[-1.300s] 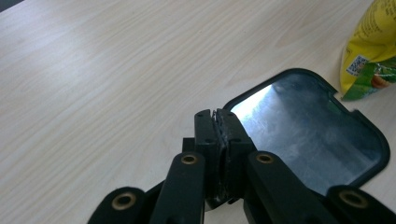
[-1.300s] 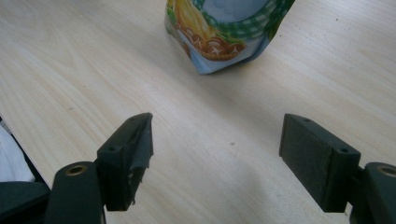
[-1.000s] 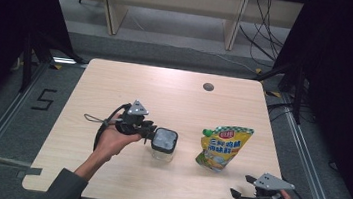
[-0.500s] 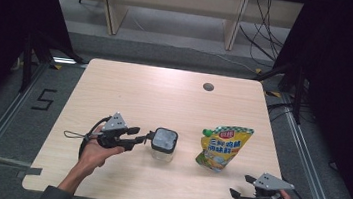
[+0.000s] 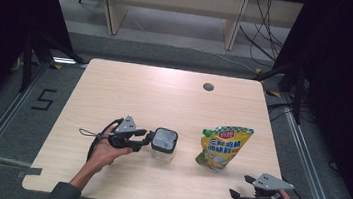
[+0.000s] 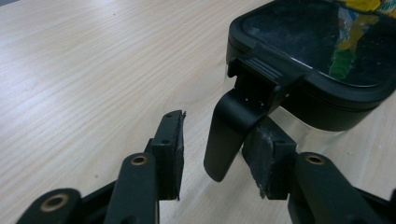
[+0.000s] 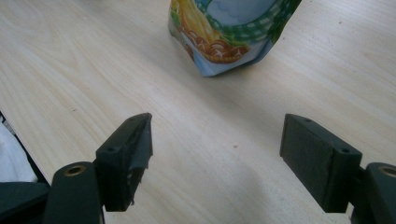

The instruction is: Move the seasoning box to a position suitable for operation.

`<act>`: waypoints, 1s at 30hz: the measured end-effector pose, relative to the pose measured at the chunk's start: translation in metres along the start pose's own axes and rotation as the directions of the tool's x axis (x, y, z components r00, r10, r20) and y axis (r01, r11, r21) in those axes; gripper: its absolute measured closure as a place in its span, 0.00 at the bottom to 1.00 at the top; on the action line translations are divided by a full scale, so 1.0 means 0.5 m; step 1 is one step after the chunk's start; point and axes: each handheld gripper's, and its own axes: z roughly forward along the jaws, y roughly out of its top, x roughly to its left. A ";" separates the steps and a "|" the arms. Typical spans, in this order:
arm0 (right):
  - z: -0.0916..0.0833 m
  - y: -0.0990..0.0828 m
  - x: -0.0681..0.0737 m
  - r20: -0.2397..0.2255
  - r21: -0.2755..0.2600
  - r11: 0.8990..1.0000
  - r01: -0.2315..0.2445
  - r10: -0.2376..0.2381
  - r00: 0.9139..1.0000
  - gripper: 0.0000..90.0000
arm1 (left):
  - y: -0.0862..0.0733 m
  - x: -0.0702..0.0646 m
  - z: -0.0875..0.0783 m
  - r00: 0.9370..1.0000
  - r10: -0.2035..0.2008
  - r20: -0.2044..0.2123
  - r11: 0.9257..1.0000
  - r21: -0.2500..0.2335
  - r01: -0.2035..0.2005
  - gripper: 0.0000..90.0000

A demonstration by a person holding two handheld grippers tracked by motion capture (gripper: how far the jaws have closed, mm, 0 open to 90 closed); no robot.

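We are reading a "5" taped on the floor; the yellow pouch's print is staying too small to read.

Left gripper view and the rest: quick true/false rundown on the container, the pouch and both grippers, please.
1. The container's latch sits between the left gripper's jaws. True.
2. The container's lid is off. False: the black lid is on.
3. The right gripper holds the pouch. False: its jaws are open, short of the pouch.
4. The pouch stands to the right of the container in the high view. True.
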 end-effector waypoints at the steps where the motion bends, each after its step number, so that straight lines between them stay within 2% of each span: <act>1: -0.001 0.000 0.003 -0.001 -0.002 1.000 -0.013 0.013 1.000 0.29 | 0.001 -0.003 0.008 1.000 -0.003 -0.002 1.000 0.008 0.003 0.68; 4: -0.001 -0.001 0.004 -0.005 0.005 1.000 -0.022 0.022 1.000 0.29 | 0.002 -0.005 0.011 1.000 0.005 -0.016 1.000 0.013 -0.005 0.70; 5: -0.001 -0.001 0.004 -0.005 0.005 1.000 -0.022 0.022 1.000 0.29 | 0.003 -0.004 0.012 1.000 0.010 0.003 1.000 0.018 -0.010 0.72; 9: 0.001 0.000 -0.001 -0.004 -0.002 1.000 0.009 -0.009 1.000 0.29 | 0.001 -0.004 0.016 1.000 0.015 0.004 1.000 0.014 -0.015 0.76; 10: 0.001 0.000 -0.001 -0.004 -0.002 1.000 0.009 -0.009 1.000 0.29 | 0.001 -0.002 0.017 0.999 0.028 0.020 1.000 0.013 -0.029 0.76; 12: 0.000 0.000 0.000 -0.001 -0.006 1.000 0.008 -0.008 1.000 0.29 | -0.001 -0.003 0.015 1.000 0.022 0.022 1.000 0.007 -0.022 0.81; 13: 0.000 0.000 0.000 -0.001 -0.006 1.000 0.008 -0.008 1.000 0.29 | -0.004 -0.005 0.014 0.999 0.040 0.025 0.999 0.001 -0.040 0.82; 14: 0.000 0.000 0.000 -0.001 -0.006 1.000 0.008 -0.008 1.000 0.29 | -0.004 -0.005 0.014 0.999 0.040 0.025 0.999 0.001 -0.040 0.82; 17: -0.001 -0.001 0.003 -0.003 -0.001 1.000 -0.014 0.014 1.000 0.29 | -0.007 -0.018 0.006 0.997 0.075 0.034 0.997 0.010 -0.076 0.83; 19: -0.001 -0.001 0.003 -0.002 -0.001 1.000 -0.022 0.022 1.000 0.29 | -0.010 -0.027 0.002 0.997 0.067 0.036 0.998 0.007 -0.067 0.83; 20: -0.001 -0.001 0.003 -0.002 0.000 1.000 -0.023 0.023 1.000 0.29 | -0.011 -0.028 0.000 0.996 0.075 0.039 0.997 0.007 -0.075 0.83; 21: -0.001 -0.001 0.002 -0.002 -0.002 1.000 -0.015 0.015 1.000 0.29 | -0.013 -0.032 -0.002 0.997 0.063 0.036 0.998 0.007 -0.064 0.83; 22: -0.002 -0.001 0.003 -0.001 -0.001 1.000 -0.021 0.021 1.000 0.29 | -0.014 -0.032 -0.006 0.997 0.075 0.035 0.997 0.014 -0.075 0.83; 23: -0.002 0.000 0.004 -0.004 -0.003 1.000 -0.026 0.026 1.000 0.29 | -0.018 -0.039 -0.010 0.998 0.058 0.037 0.998 0.010 -0.058 0.82; 25: -0.001 0.000 -0.001 -0.004 -0.010 1.000 0.003 -0.003 1.000 0.29 | -0.020 -0.044 -0.014 0.996 0.064 0.057 0.998 0.013 -0.065 0.82; 26: -0.001 0.000 -0.001 -0.004 -0.010 1.000 0.003 -0.003 1.000 0.29 | -0.020 -0.044 -0.014 0.996 0.064 0.057 0.998 0.013 -0.065 0.82; 27: -0.002 0.000 0.004 -0.004 -0.003 1.000 -0.026 0.026 1.000 0.29 | -0.022 -0.050 -0.016 0.996 0.069 0.063 0.997 0.012 -0.070 0.82; 30: -0.002 0.000 0.000 -0.002 -0.007 1.000 0.001 -0.001 1.000 0.29 | -0.023 -0.062 -0.019 0.994 0.081 0.067 0.996 0.017 -0.082 0.82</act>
